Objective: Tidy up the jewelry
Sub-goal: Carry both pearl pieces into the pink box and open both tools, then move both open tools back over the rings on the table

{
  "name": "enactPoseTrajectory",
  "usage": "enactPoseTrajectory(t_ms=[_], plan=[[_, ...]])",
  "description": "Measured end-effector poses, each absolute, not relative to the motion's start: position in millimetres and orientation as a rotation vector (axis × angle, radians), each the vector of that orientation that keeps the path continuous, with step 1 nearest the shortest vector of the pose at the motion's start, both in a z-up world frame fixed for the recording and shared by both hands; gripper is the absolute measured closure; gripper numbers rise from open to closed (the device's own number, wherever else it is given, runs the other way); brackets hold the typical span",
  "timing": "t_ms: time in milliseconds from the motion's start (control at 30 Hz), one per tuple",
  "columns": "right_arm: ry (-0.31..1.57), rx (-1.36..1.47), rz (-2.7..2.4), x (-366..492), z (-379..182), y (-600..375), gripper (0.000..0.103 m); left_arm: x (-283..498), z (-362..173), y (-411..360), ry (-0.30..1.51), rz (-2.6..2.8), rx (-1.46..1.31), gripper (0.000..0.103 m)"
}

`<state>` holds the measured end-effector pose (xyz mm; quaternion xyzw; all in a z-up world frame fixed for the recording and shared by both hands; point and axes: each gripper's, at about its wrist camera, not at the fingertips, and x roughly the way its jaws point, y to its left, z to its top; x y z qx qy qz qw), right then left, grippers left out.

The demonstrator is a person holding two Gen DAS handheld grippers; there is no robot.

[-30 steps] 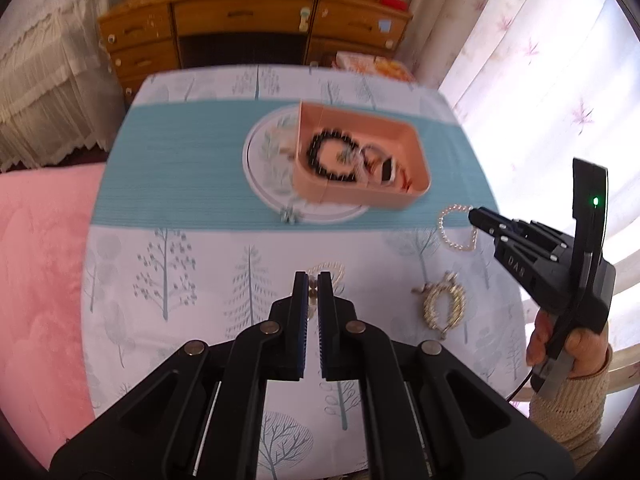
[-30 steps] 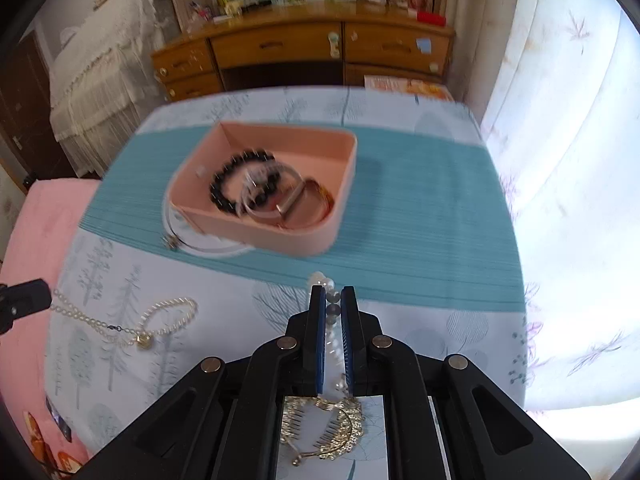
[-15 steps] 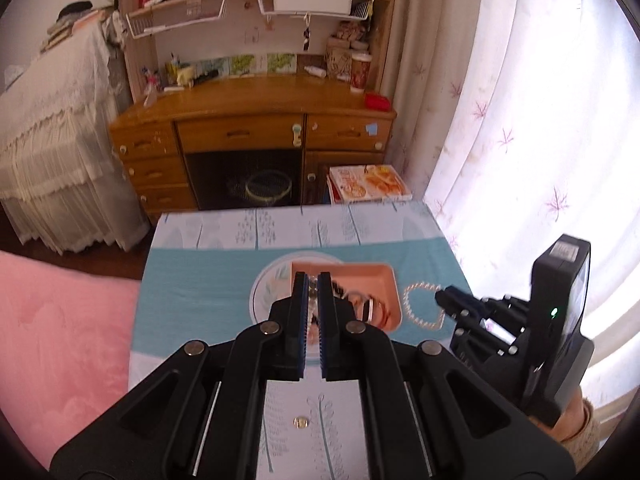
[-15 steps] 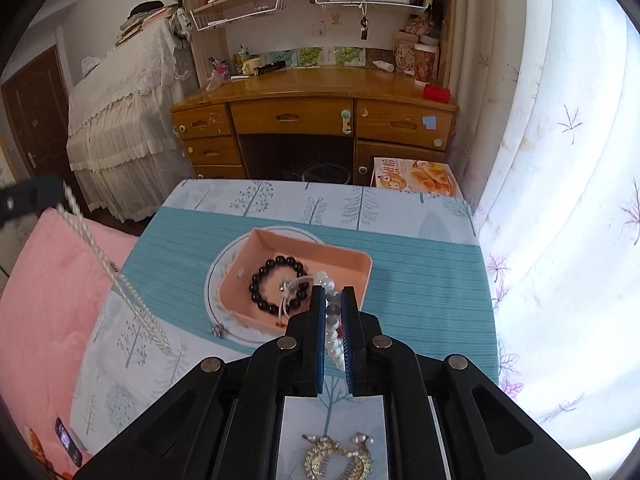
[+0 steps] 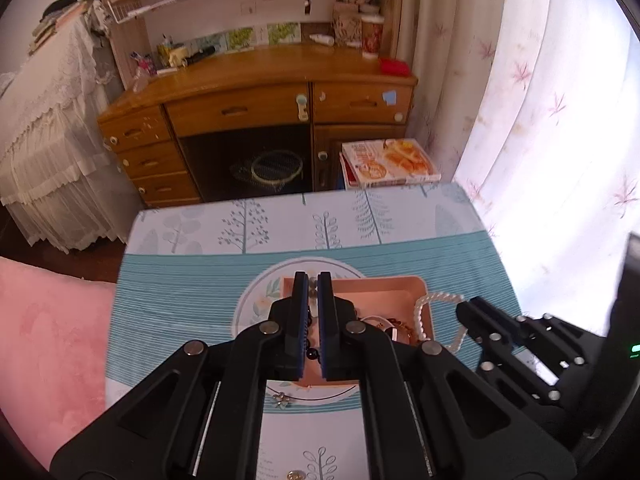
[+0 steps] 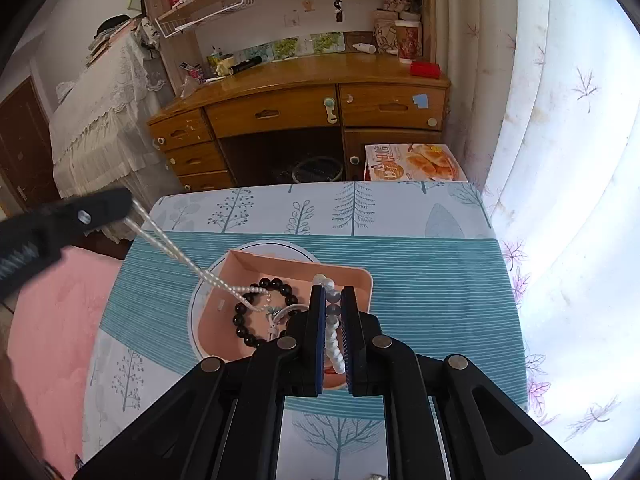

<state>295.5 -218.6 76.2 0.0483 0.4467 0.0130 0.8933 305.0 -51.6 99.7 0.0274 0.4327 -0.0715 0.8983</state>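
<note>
Landmark: the pink tray (image 6: 352,276) sits on the round printed medallion of the tablecloth (image 6: 440,280), in the teal striped band; everything below is placed against it.

Left gripper (image 5: 313,284): it hangs over the tray's near-left part, jaws drawn almost together with only a narrow slot between the blue pads. From the right wrist view, its tip pinches a thin pearl necklace (image 6: 176,252).

Necklace: it runs taut and slanting from the gripper, high and left of the tray, down into the tray, where its low end lies across the black bead bracelet (image 6: 256,312).

Right gripper (image 6: 332,300): poised over the tray's right side, jaws nearly closed on a pearl bracelet (image 6: 332,336) of white beads with a few grey ones.

Pearl bracelet: its loop hangs from the jaws over the tray's right edge, seen clearly from the left wrist view (image 5: 436,300); whether its lowest beads touch the tray I cannot tell.

Already in the tray: the black bead bracelet, plus a silver bangle (image 5: 380,322) and a brownish one beside it.

Outside the tray: a small flower-shaped trinket (image 5: 282,399) lies on the cloth just in front of it.

Step in hand: I'd say both pieces are being lowered in at once.

Next move: it looks to call for dropping both hands until the strands go slack inside the walls, then easing the jaws apart, so nothing drapes over the rim.
</note>
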Motion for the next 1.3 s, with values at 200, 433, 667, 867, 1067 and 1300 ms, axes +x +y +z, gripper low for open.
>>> enactPoseTrajectory(t_ms=[200, 433, 667, 867, 1067, 1300], plan=[[0.930, 0.095, -0.008, 318, 46, -220, 0.096, 329, 16, -57, 1.083, -0.202, 0.069, 0.100], [0.912, 0.049, -0.055, 343, 23, -213, 0.096, 314, -10, -34, 1.095, -0.241, 0.041, 0.100], [0.957, -0.040, -0.036, 363, -3, -185, 0.095, 297, 0, 2, 1.066, -0.221, 0.035, 0.100], [0.952, -0.013, -0.006, 361, -1, -174, 0.087, 290, 6, 33, 1.060, -0.192, 0.005, 0.100], [0.942, 0.000, 0.015, 340, 17, -173, 0.086, 278, 12, 53, 1.060, -0.168, -0.021, 0.100], [0.930, -0.004, 0.058, 292, 38, -175, 0.086, 253, 19, 66, 1.062, -0.165, -0.037, 0.100]])
